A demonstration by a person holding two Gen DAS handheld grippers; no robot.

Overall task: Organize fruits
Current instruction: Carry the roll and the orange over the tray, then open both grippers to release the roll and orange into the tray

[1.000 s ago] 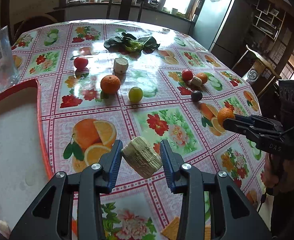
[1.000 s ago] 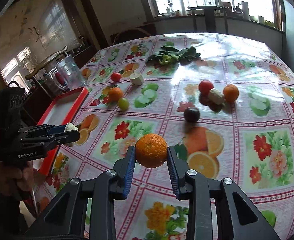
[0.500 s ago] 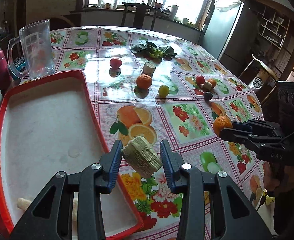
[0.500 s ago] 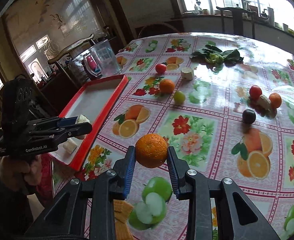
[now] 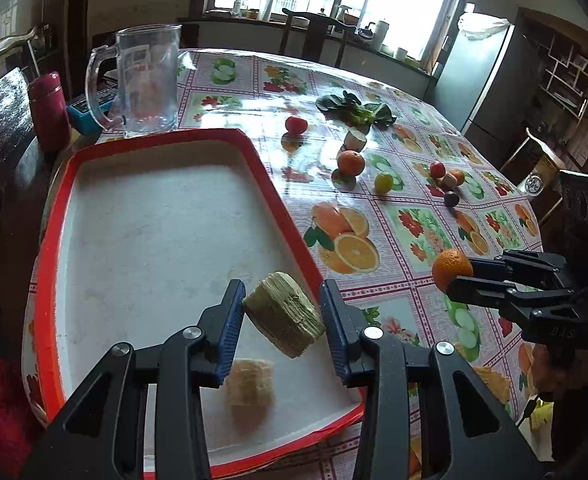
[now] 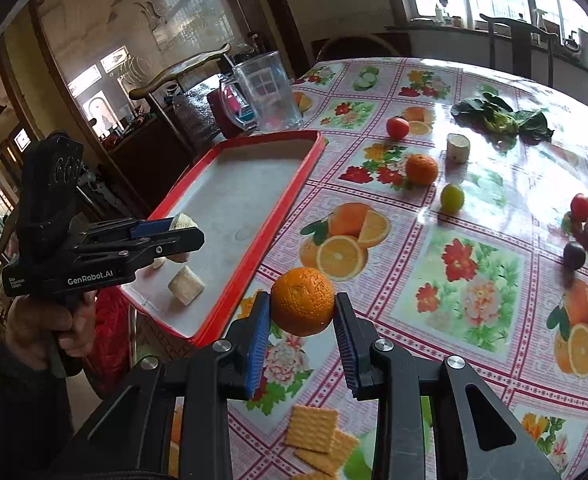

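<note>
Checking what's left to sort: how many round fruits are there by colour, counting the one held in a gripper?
Orange fruits: 3
Red fruits: 2
Yellow-green fruit: 1
Dark purple fruit: 1
Total: 7

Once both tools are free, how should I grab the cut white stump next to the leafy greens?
The stump stands upright on its flat end, cut face up, so grip its round sides about mid-height, coming down from above. Set the fingers left and right of it: the orange sits close on the near-left and the greens lie behind, so a low sideways approach would likely bump them.
</note>
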